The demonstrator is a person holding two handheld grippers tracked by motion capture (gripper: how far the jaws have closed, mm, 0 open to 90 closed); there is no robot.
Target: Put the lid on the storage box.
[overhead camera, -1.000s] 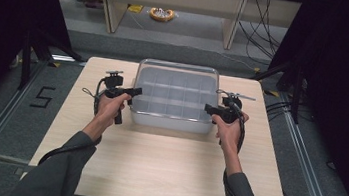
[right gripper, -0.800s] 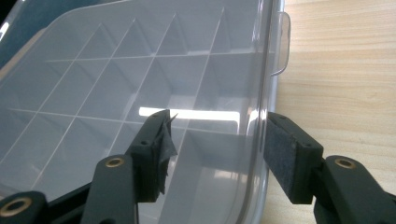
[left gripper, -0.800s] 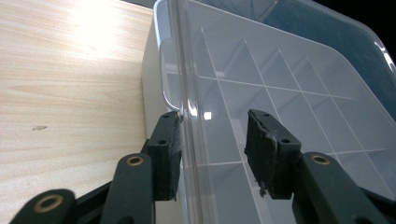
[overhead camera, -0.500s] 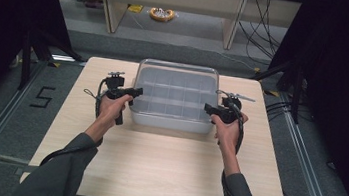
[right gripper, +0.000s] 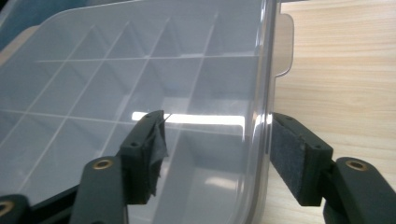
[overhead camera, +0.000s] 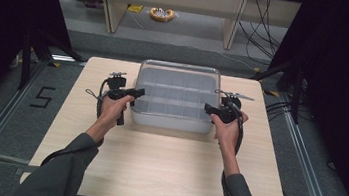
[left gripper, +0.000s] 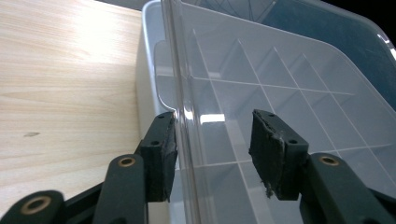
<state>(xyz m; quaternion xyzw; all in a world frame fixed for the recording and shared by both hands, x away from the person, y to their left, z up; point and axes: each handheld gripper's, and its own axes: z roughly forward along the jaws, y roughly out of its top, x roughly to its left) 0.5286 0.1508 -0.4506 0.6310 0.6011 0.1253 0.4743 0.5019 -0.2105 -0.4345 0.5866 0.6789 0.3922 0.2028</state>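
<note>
- No shift is seen since the earlier frames: the box [overhead camera: 175, 98] and both grippers are placed as before.
- The left gripper [left gripper: 212, 154] is spread wide, the box's left edge standing between its jaws, against one pad [left gripper: 164, 161].
- The right gripper [right gripper: 219, 156] is likewise spread astride the right edge; contact cannot be told.
- The box's far end is cut off in both gripper views.
- The box is clear, lidded, and divided into compartments, on the table [overhead camera: 154, 166].
</note>
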